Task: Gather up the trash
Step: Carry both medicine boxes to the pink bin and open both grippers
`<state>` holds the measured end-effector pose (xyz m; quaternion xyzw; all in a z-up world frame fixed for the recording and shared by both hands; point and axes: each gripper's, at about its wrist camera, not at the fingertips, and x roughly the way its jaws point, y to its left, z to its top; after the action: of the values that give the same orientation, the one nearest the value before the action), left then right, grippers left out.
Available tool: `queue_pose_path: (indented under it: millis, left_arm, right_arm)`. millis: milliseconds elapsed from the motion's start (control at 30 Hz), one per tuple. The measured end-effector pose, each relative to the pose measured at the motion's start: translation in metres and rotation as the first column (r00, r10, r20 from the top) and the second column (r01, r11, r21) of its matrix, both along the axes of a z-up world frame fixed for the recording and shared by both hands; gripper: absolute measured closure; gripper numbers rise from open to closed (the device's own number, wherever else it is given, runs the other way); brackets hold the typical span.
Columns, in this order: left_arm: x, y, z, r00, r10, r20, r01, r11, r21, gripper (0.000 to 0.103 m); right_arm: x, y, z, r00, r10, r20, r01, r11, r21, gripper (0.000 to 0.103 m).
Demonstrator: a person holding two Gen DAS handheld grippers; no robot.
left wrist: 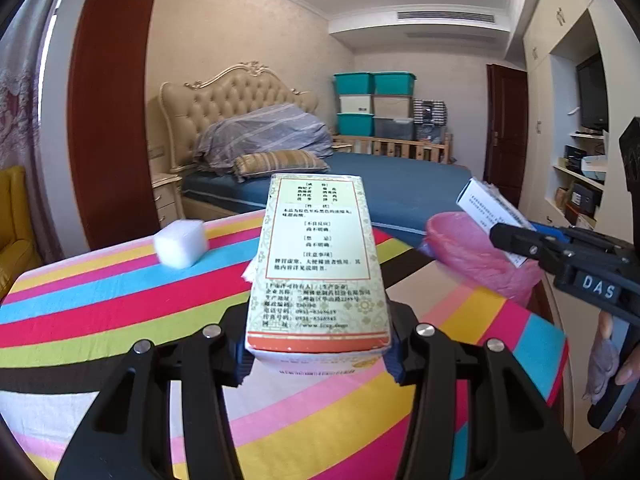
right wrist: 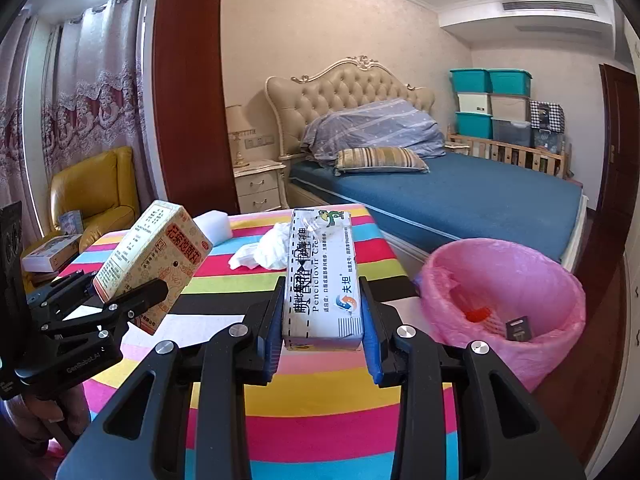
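My left gripper (left wrist: 318, 356) is shut on a beige and orange medicine box (left wrist: 316, 264), held above the striped table (left wrist: 120, 300); the box also shows in the right wrist view (right wrist: 156, 260). My right gripper (right wrist: 322, 340) is shut on a white and blue medicine box (right wrist: 320, 276), also seen in the left wrist view (left wrist: 492, 216), held above the table near a pink-lined trash bin (right wrist: 504, 300). The bin holds a red item (right wrist: 478, 314) and a dark item (right wrist: 520, 328). A crumpled white tissue (right wrist: 264, 252) and a white foam block (left wrist: 180, 244) lie on the table.
The bin stands off the table's right edge, in front of a blue bed (right wrist: 460, 200). A yellow armchair (right wrist: 96, 196) with boxes is at the left. A red-brown door frame (right wrist: 192, 88) stands behind the table.
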<state>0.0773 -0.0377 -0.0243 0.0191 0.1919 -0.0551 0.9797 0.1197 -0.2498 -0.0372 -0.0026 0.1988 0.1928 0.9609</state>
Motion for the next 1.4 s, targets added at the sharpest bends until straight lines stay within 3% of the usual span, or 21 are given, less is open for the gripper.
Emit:
queue_pose_path:
  millis: [367,833,1400]
  left_arm:
    - [0.020,-0.048,0.012,0.993,-0.114,0.005,0.114,0.993,0.015,0.054]
    - [0.063,-0.119,0.015,0.966,-0.257,-0.021,0.257,0.966,0.007,0.054]
    - [0.150,-0.183,0.018,0.937,-0.335,-0.095,0.329,0.941,-0.075,0.054]
  right_arm:
    - [0.006,-0.057,-0.001,0.994,-0.109,-0.008,0.109,0.994,0.031,0.070]
    - [0.020,-0.146,-0.001,0.968,-0.250,-0.011,0.250,0.967,0.044,0.070]
    - [0.101,-0.196,0.003,0.964,-0.257,-0.069,0.260,0.965,0.041,0.070]
